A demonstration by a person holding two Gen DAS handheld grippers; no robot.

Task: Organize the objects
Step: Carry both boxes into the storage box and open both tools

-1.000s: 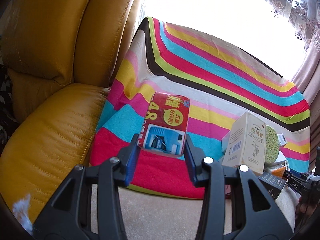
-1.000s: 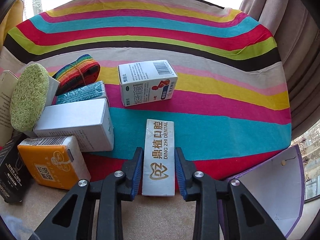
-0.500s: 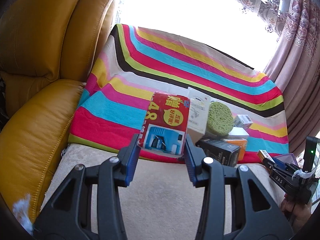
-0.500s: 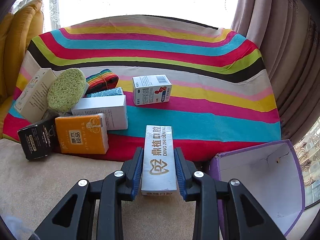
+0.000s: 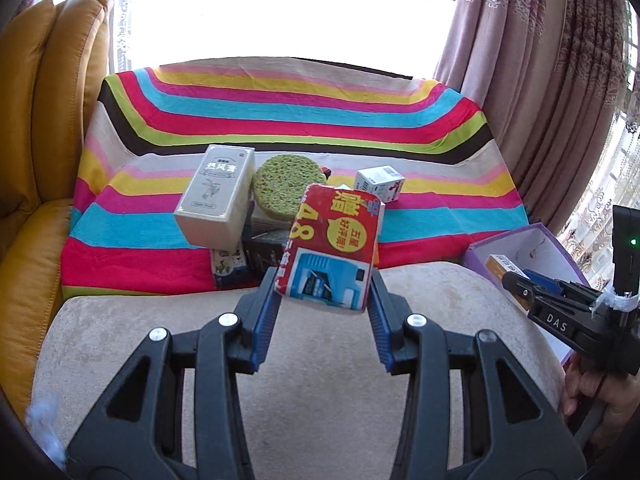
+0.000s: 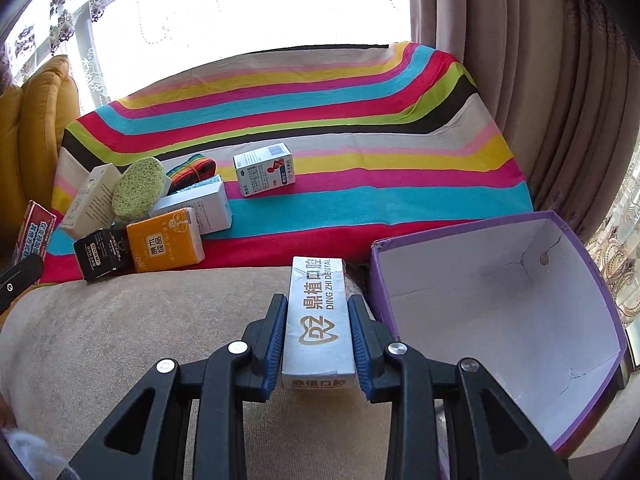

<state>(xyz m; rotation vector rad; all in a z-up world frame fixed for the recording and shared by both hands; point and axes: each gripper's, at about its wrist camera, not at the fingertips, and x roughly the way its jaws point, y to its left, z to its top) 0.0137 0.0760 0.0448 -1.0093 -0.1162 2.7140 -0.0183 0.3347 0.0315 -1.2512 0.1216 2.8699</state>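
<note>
My left gripper [image 5: 323,300] is shut on a red packet [image 5: 334,246] with yellow print and holds it in the air over the beige cushion. My right gripper [image 6: 318,336] is shut on a long silver dental box [image 6: 318,320] and holds it just left of an open purple box [image 6: 500,308] with a white inside. The purple box also shows at the right of the left wrist view [image 5: 520,252], with my right gripper [image 5: 520,284] above it. The red packet appears at the far left of the right wrist view [image 6: 34,232].
A striped cloth [image 6: 360,128] carries a pile: cream box [image 5: 216,196], green sponge [image 5: 286,186], orange packet [image 6: 166,240], black box [image 6: 102,254], white box [image 6: 200,208]. A small white medicine box [image 6: 264,168] stands apart. A yellow leather sofa [image 5: 36,160] is left; curtains [image 6: 540,80] hang right.
Both grippers have pulled back from the striped cloth and swung right with their loads. The right gripper and dental box now sit beside the purple box; the pile looks farther off.
</note>
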